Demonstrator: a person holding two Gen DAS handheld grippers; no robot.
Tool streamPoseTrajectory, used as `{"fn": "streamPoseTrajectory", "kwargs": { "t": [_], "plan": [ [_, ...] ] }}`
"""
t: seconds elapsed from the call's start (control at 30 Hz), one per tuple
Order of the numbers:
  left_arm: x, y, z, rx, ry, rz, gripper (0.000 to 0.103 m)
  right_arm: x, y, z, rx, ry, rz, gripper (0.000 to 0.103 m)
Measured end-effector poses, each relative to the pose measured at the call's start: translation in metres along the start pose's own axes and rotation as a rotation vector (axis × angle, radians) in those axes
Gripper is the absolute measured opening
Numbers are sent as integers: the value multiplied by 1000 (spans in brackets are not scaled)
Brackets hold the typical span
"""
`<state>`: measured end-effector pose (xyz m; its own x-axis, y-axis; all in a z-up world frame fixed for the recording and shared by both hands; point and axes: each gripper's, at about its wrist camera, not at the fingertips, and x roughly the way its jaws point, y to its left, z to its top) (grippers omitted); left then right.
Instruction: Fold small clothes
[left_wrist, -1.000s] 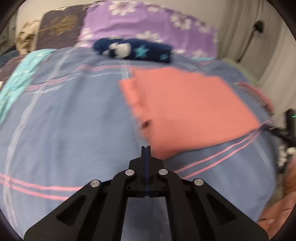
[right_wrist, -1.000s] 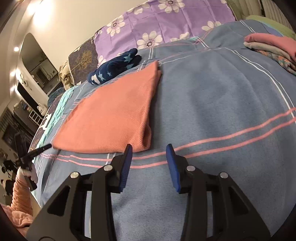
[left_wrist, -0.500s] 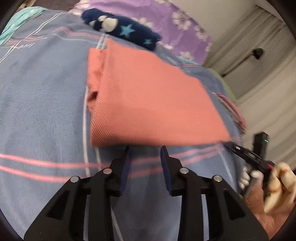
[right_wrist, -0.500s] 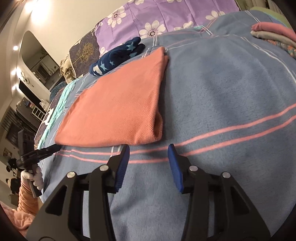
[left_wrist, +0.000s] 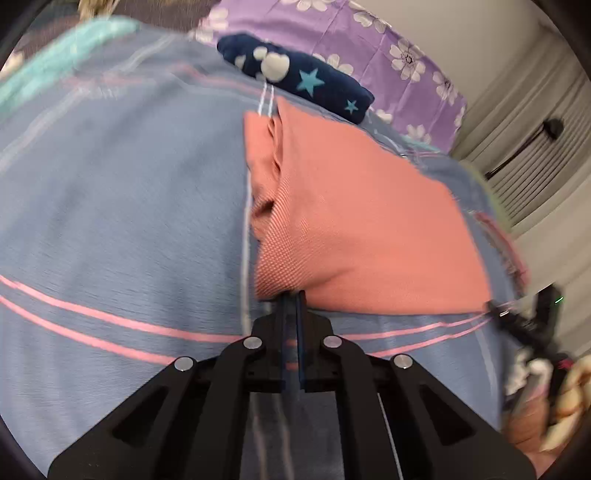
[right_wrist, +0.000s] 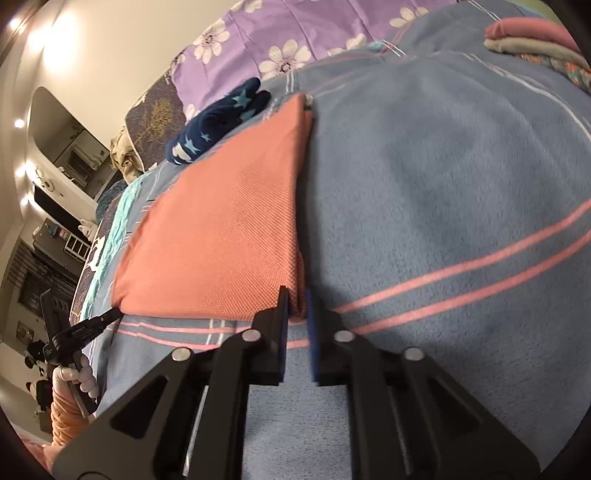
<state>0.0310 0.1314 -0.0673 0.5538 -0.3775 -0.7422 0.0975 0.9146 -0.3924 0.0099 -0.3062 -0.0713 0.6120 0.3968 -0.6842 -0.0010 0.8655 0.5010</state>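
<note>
A folded salmon-pink cloth (left_wrist: 362, 229) (right_wrist: 221, 236) lies flat on the blue striped blanket (left_wrist: 110, 221) (right_wrist: 443, 184). My left gripper (left_wrist: 291, 295) is shut on the cloth's near left corner, which puckers up into the jaws. My right gripper (right_wrist: 296, 295) holds the near right corner's folded edge between its blue pads, and its jaws are closing on it. Each gripper also shows small in the other's view, at the opposite corner: the left gripper (right_wrist: 107, 317) and the right gripper (left_wrist: 495, 308).
A navy garment with stars (left_wrist: 295, 77) (right_wrist: 218, 125) lies just beyond the cloth's far edge. Purple flowered bedding (left_wrist: 369, 44) (right_wrist: 295, 37) rises behind it. A stack of folded clothes (right_wrist: 535, 40) sits at the far right. A teal fabric (left_wrist: 66, 62) lies at the blanket's left edge.
Both grippers came forward to the cloth's near edge. The left jaws opened and then shut on the left corner; the right jaws narrowed onto the right corner.
</note>
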Motion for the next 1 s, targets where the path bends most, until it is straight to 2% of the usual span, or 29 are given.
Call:
{"fn": "streamPoseTrajectory", "kwargs": {
  "t": [0.1,0.2,0.27,0.33,0.4,0.5,0.57,0.67,0.83,1.0],
  "plan": [
    [-14,-22,5,106,-40,100,4,-5,2,10,-28,-28,-5,14],
    [-18,-59,13,210,-64,101,6,-6,-1,26,-34,-57,-43,14],
    [-14,-87,14,265,-55,55,13,-4,-2,34,-59,-59,-99,14],
    [3,-130,13,346,2,-29,15,2,-5,41,-79,-45,-117,14],
    [22,-171,8,434,52,-84,16,10,-8,48,-88,-16,-100,14],
    [50,-229,1,542,126,-173,25,19,-10,56,-118,27,-51,14],
    [68,-258,0,590,153,-190,26,24,-11,61,-142,60,-9,15],
    [97,-291,2,606,199,-180,29,28,-10,67,-160,101,68,17],
    [120,-300,2,597,255,-161,33,29,-12,76,-160,136,174,17],
    [123,-309,-4,583,262,-138,39,35,-2,85,-202,167,197,17]
  ]
}}
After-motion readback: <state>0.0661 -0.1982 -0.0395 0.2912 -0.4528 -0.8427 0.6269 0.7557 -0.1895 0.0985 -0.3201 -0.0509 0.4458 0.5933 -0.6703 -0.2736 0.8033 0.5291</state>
